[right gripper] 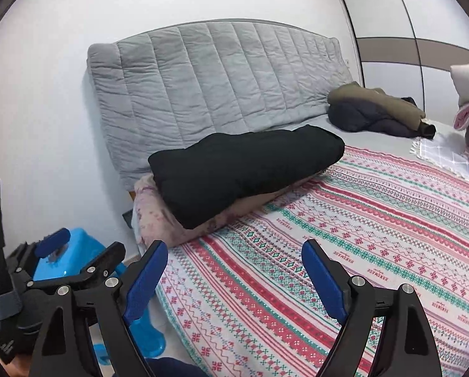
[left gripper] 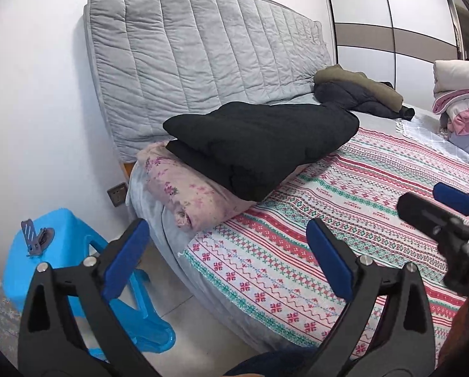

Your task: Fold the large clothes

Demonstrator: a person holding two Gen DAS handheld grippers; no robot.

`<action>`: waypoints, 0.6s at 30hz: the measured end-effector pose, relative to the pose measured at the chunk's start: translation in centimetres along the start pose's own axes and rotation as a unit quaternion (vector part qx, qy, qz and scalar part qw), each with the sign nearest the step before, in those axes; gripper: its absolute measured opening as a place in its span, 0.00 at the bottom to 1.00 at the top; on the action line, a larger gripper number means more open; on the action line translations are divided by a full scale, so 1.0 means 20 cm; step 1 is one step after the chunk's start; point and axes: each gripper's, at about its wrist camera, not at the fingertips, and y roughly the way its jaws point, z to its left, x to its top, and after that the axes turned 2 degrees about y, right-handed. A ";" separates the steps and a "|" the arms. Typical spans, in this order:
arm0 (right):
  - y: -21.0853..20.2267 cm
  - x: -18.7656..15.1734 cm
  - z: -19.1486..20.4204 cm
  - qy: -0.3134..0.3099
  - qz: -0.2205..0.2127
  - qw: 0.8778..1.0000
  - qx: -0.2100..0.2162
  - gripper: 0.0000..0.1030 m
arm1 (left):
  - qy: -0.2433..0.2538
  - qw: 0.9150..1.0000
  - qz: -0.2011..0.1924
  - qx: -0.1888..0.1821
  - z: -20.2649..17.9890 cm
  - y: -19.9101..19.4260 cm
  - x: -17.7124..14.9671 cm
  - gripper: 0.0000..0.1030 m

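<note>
Both grippers spread wide, empty: left gripper [left gripper: 228, 257], right gripper [right gripper: 234, 279]. Folded black garment [left gripper: 262, 144] frame centre, atop floral bundle [left gripper: 190, 194]. Unfolded dark jacket [right gripper: 379, 113] upper right, long axis left-right, right gripper likely nearer.

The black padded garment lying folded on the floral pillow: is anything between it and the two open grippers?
Nothing visible. Only bare patterned bedspread separates the black padded garment from the right gripper and the left gripper; both are open and empty.
</note>
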 end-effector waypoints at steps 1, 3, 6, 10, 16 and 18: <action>0.00 0.00 0.01 -0.004 0.000 1.000 0.000 0.86 | -0.003 1.000 0.002 -0.001 0.00 0.00 0.00 0.97; -0.01 -0.01 0.03 -0.010 -0.004 1.000 -0.003 0.86 | -0.008 1.000 0.005 0.001 0.01 -0.01 -0.01 0.97; -0.02 -0.02 0.04 -0.016 -0.004 1.000 -0.001 0.87 | -0.010 1.000 0.008 0.001 0.00 -0.02 -0.01 0.97; -0.02 -0.02 0.04 -0.019 -0.005 1.000 -0.009 0.88 | -0.015 1.000 0.018 -0.006 0.00 -0.01 -0.01 0.97; -0.01 -0.02 0.03 -0.017 -0.004 1.000 -0.015 0.89 | -0.029 0.999 0.041 -0.012 0.00 0.04 -0.02 0.97; 0.00 -0.02 0.03 -0.019 -0.003 1.000 -0.017 0.89 | -0.036 0.998 0.045 -0.016 0.01 0.05 -0.03 0.97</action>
